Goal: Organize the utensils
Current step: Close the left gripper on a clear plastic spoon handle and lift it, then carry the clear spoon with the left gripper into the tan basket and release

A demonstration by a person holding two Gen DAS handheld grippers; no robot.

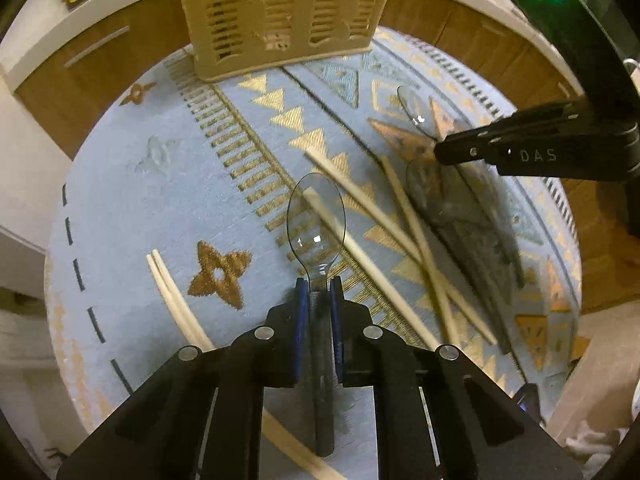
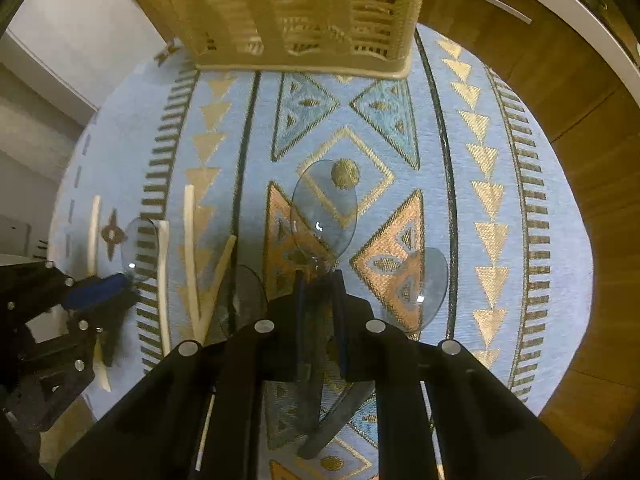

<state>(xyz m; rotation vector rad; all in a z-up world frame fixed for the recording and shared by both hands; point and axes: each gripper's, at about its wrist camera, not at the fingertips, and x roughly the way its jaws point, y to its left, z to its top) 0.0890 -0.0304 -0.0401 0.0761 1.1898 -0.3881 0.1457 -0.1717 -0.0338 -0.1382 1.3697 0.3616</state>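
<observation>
Gripping the stem of a clear, smoke-tinted plastic spoon (image 1: 316, 220), the left claw (image 1: 318, 286) has its blue-padded jaws pressed in on the handle just behind the bowl, so the spoon's long axis runs straight out along the fingers, bowl forward and handle trailing back between them. The right claw (image 2: 320, 280) pinches a second clear plastic spoon (image 2: 325, 206) in the same manner, bowl leading. Both spoons point toward the tall beige slotted plastic utensil caddy (image 1: 280, 12), which stands upright at the far edge of the round table under its blue and gold patterned cloth (image 1: 132, 200). That caddy lies dead ahead of each claw; from the right wrist view it looms larger, so the right hand looks the nearer, though the fisheye makes this hard to judge. To drop a spoon in, I judge the claw must rise above the rim and tip the handle downward. Spread on the cloth beneath and beside the claws lie several pale wooden chopsticks (image 1: 360, 196), some crossing, and more clear spoons (image 2: 424, 288) wait loose near the right claw.
</observation>
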